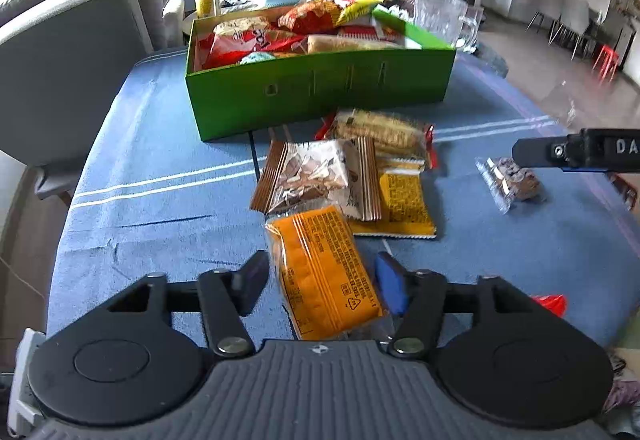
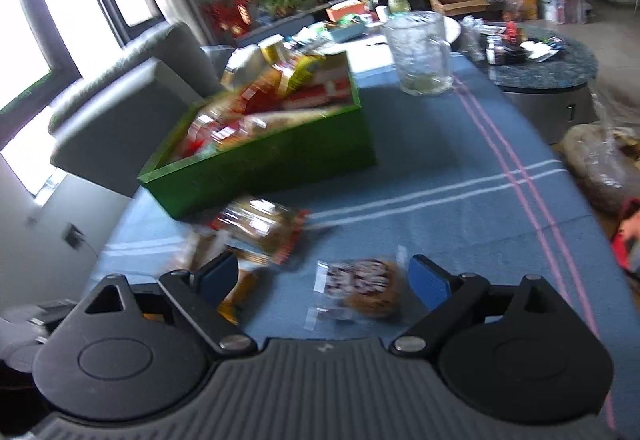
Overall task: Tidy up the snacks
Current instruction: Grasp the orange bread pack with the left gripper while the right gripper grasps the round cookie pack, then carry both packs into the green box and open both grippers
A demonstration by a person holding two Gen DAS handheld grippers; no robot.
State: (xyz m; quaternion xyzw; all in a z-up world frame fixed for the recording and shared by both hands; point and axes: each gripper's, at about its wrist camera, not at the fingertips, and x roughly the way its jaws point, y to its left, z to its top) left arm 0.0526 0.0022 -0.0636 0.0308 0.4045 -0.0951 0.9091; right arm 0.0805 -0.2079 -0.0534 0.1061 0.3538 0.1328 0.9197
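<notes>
An orange snack packet point(image 1: 324, 272) lies lengthwise between the fingers of my left gripper point(image 1: 324, 282). The blue right pad touches its edge, the left pad stands just beside it, and neither squeezes it. Beyond it sits a pile: a brown-and-white packet point(image 1: 312, 175), a yellow packet point(image 1: 404, 203) and a clear-wrapped biscuit pack point(image 1: 380, 131). The green box point(image 1: 320, 87), full of snacks, stands behind the pile. My right gripper point(image 2: 320, 280) is open over a clear-wrapped cookie packet point(image 2: 360, 288) on the blue cloth; one of its fingers point(image 1: 560, 153) shows in the left wrist view above that packet point(image 1: 508, 179).
A glass jug point(image 2: 420, 51) stands behind the green box point(image 2: 260, 163) on the right. A grey chair point(image 1: 60, 39) is at the table's left edge. A red wrapper point(image 1: 552, 304) lies near the right front edge. A round side table point(image 2: 552, 71) stands beyond the far right corner.
</notes>
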